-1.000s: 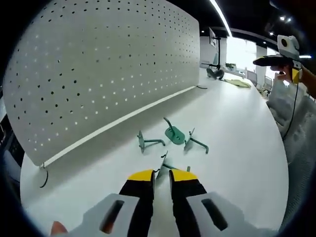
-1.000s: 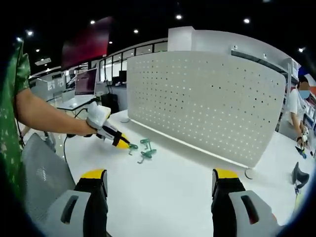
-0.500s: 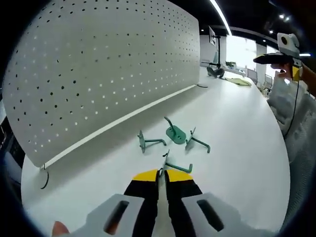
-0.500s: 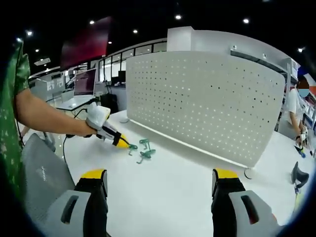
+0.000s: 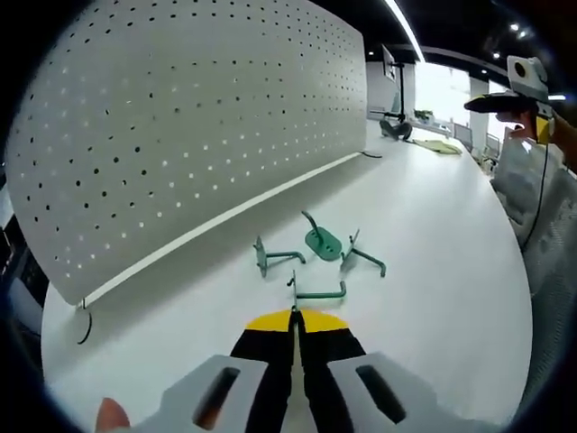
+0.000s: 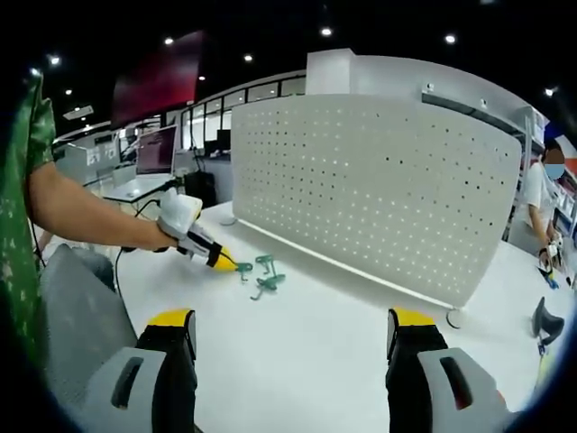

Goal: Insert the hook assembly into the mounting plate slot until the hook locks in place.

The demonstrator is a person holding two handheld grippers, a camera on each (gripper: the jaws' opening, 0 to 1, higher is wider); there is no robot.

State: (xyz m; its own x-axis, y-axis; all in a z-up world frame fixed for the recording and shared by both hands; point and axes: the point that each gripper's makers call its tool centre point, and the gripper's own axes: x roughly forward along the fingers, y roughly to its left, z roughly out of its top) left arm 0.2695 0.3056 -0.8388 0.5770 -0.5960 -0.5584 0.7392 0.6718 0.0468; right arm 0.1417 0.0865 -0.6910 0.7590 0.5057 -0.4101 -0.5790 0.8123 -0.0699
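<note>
In the left gripper view the left tongs are seen pressed together, yellow tips meeting, with the near end of a green hook pinched between them; the hook's shaft runs away from the tips and lies low over the white bench. The grip is judged to be made, but whether the hook is lifted clear of the bench cannot be told. Just beyond it three more green pieces lie close together on the bench: a second hook to the left, a round-footed piece in the middle and a third hook to the right. Behind them the white pegboard stands upright along the bench's far edge, well apart from the held hook.

In the right gripper view the right tongs are held wide apart, nothing between them, above the bench and well away from the green pieces, where the left tongs also show.

The task is judged to be at an early stage: one hook is grasped, none is seated in the pegboard, and carrying, aligning with a hole and pushing in until locked are all left to be done.
</note>
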